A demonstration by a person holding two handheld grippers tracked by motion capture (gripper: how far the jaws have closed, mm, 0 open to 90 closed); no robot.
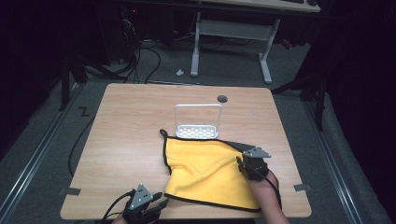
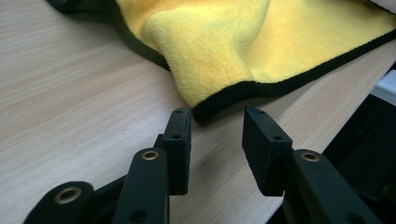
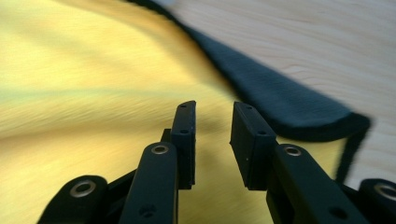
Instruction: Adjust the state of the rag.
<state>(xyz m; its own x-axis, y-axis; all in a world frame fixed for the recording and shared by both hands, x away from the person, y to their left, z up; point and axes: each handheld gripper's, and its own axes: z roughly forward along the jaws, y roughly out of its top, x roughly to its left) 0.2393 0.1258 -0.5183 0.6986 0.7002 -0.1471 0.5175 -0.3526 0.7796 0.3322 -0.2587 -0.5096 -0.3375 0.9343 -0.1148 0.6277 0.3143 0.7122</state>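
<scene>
Nearest you, your left gripper (image 1: 156, 204) sat at the front edge of the table (image 1: 126, 140), jaws parted and empty. In the left gripper view the near left corner of the yellow cloth (image 2: 243, 46) lay just ahead of the jaw tips, its black hem pointing into the gap and possibly touching the left jaw. That corner was the closest graspable part of the cloth, and it lay forward of the left gripper and to its right.

Farther in, your right gripper (image 1: 243, 164) hovered over the right-hand part of the cloth (image 1: 205, 172), jaws also apart and holding nothing. In the right gripper view a folded-over dark flap (image 3: 285, 105) of the cloth lay just beyond the tips, on the right jaw's side, running away along the cloth's right edge.

The cloth lay on the near right half of the table, rumpled rather than flat. Its long axis appeared to run from the front edge toward the far side, slightly slanted. A hanging loop (image 1: 163, 133) marked its far left corner.

Beyond it stood a white rack (image 1: 197, 122), its base just beside the far hem; contact could not be confirmed. Farther back, a dark round spot (image 1: 222, 98) sat on the tabletop.
</scene>
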